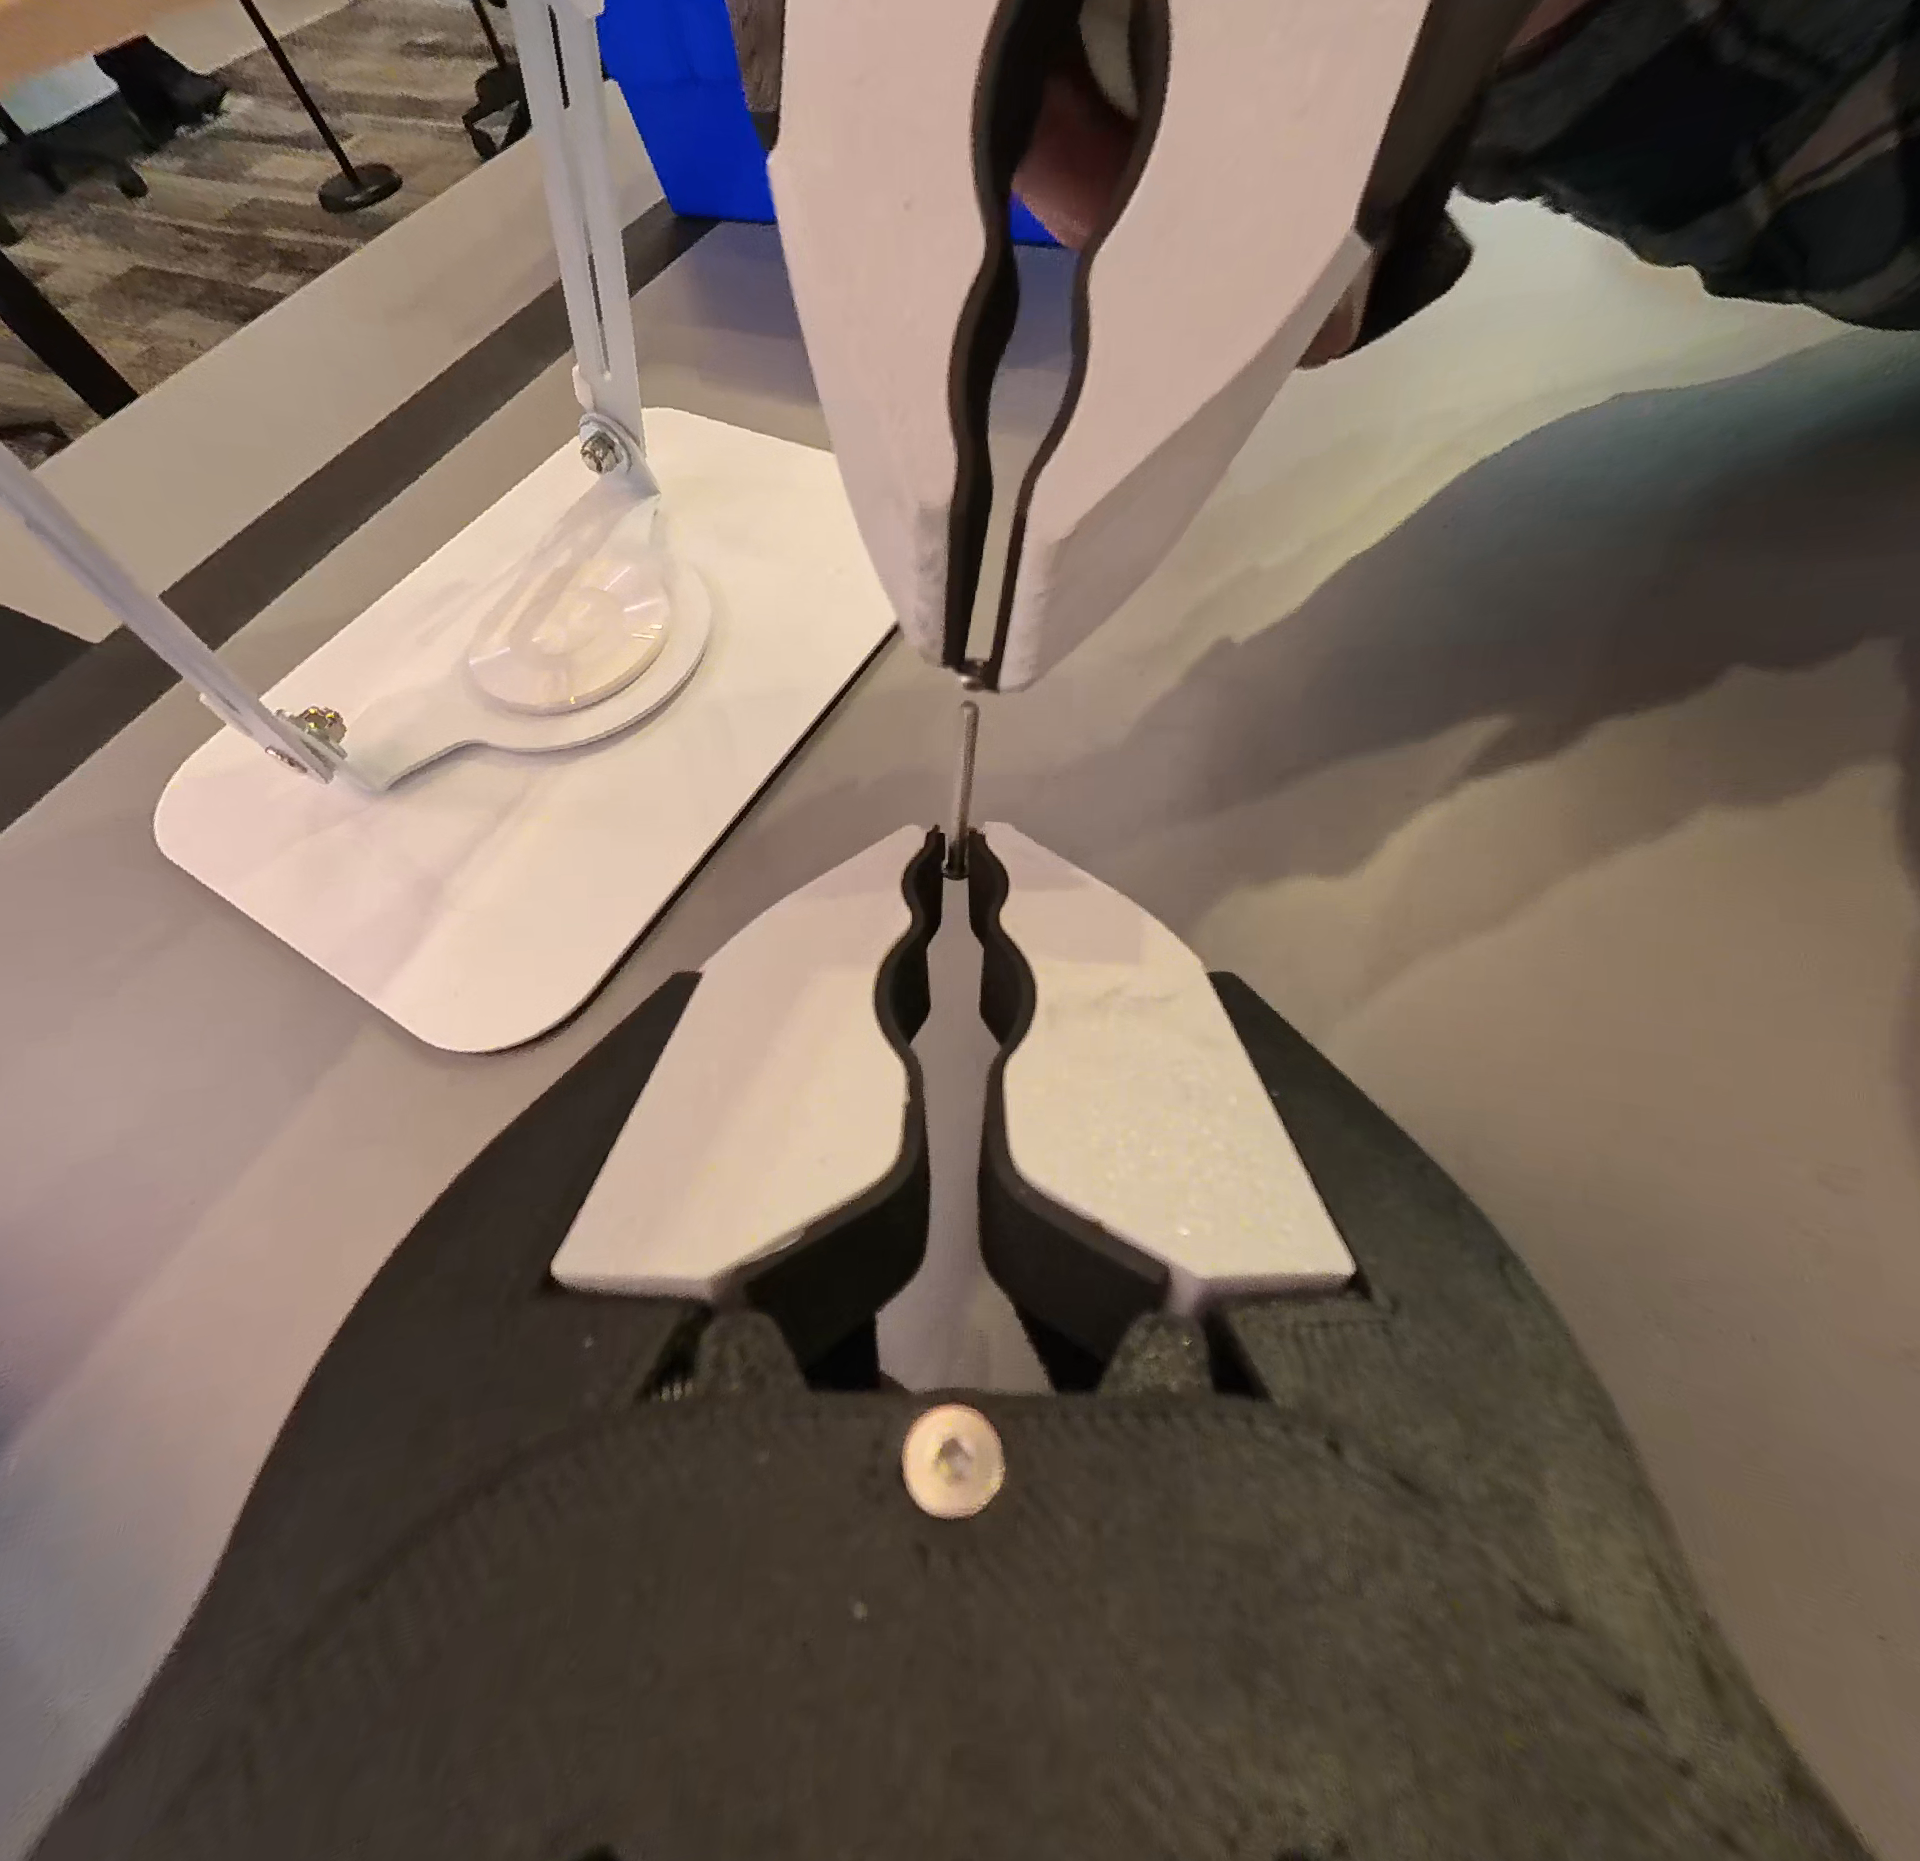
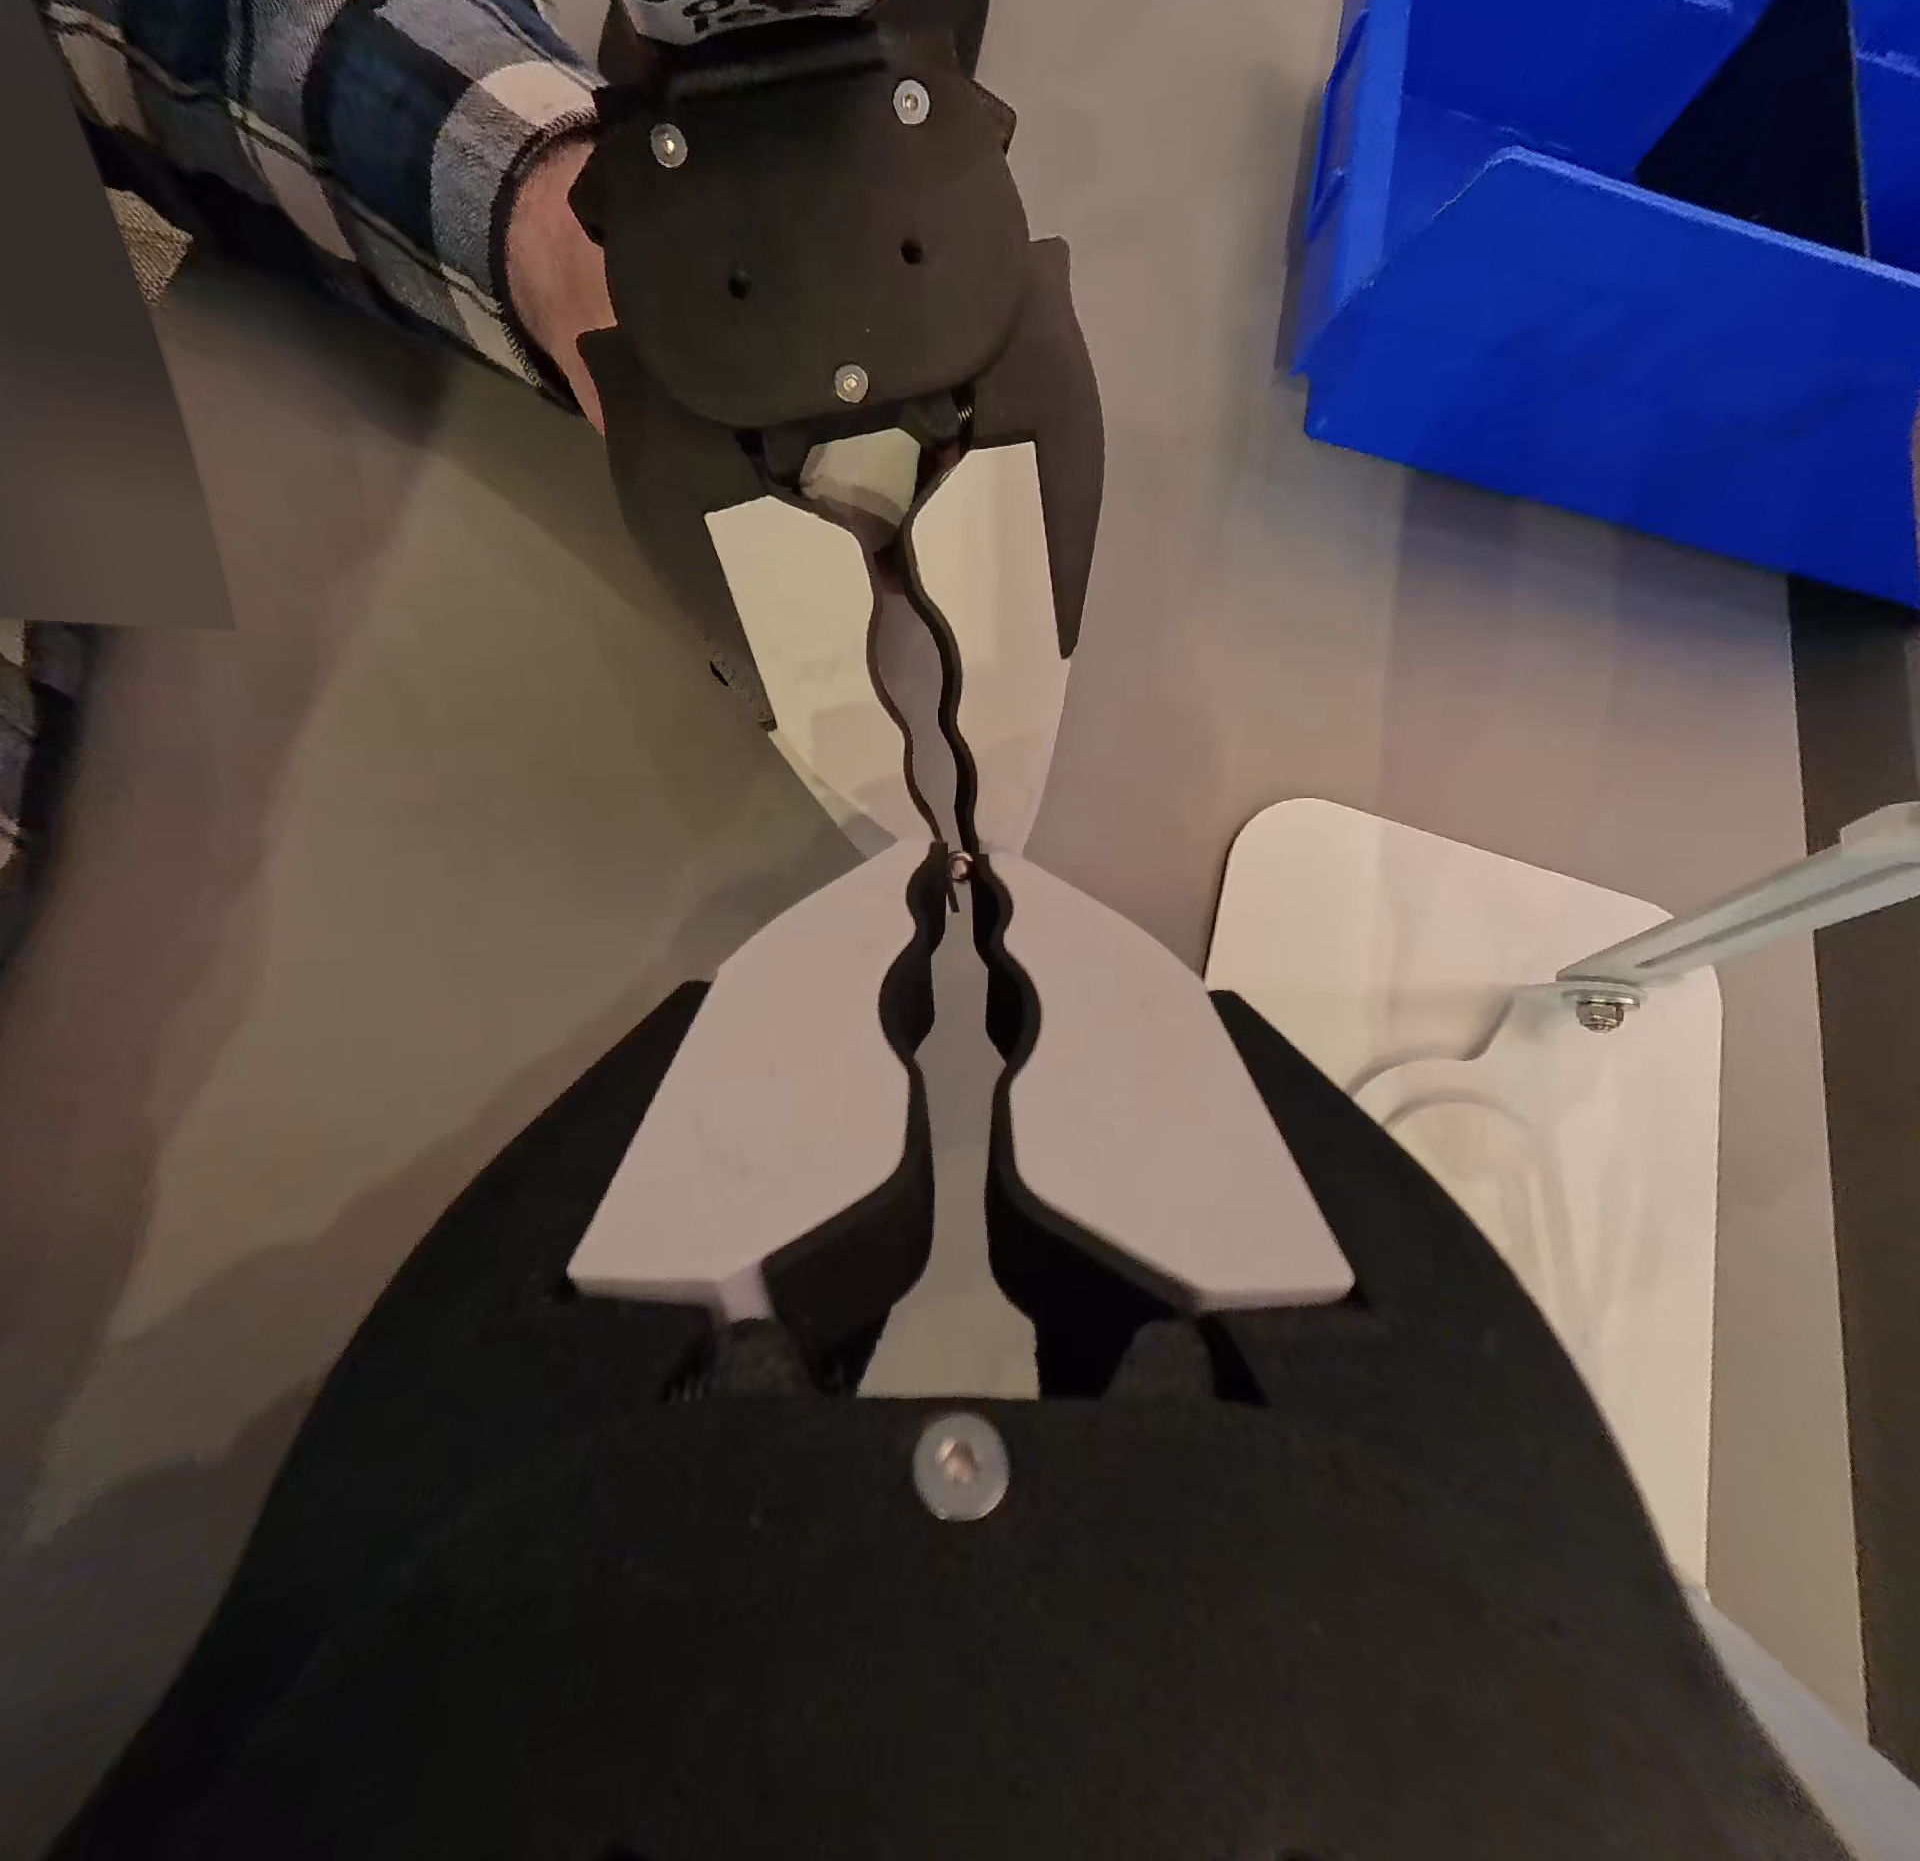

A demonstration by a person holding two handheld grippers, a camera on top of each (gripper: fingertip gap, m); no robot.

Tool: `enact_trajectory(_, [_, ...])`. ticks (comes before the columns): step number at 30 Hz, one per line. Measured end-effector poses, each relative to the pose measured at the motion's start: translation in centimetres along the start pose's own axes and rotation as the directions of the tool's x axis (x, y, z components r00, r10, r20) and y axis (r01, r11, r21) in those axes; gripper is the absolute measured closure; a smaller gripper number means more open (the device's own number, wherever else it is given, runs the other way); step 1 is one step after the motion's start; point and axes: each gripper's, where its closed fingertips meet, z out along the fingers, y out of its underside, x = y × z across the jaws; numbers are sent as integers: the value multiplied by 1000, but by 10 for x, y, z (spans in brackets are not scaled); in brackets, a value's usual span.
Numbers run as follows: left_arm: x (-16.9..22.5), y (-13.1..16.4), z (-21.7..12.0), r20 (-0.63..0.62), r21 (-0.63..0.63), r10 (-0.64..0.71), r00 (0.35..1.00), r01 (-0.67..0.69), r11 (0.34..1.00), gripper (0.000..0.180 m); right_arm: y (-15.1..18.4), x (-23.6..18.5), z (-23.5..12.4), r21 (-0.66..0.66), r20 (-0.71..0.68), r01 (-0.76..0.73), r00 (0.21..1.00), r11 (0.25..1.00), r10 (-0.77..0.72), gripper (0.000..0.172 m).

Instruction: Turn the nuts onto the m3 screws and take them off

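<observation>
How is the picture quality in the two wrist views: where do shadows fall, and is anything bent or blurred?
Left wrist view: broad soft shadows across the grey table; wide-angle lens bows table edges; thin metal screw stays sharp. Right wrist view: dimmer, even light; blue bin slightly soft; a flat grey patch covers the upper-left corner.

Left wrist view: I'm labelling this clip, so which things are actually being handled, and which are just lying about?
Being handled:
- left tool, shut on a thin metal screw
- right tool, shut on a small metal nut, just clear of the screw's tip

Lying about:
- white stand base
- blue bin
- grey table
</observation>
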Motion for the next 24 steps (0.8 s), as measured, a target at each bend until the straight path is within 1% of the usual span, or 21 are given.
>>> enact_trajectory(10, [2,-3,0,0,11,13,1000,-13,1000,176,2,-1,2,-20,-9,19,1000,1000,-19,167])
enact_trajectory(16, [3,-4,0,13,13,44,999,-45,999,176,4,-1,0,-41,-12,31,999,999,-31,167])
enact_trajectory(24, [5,-11,-2,10,49,42,999,-42,998,176,-2,-3,-5,-7,-12,27,1000,1000,-27,167])
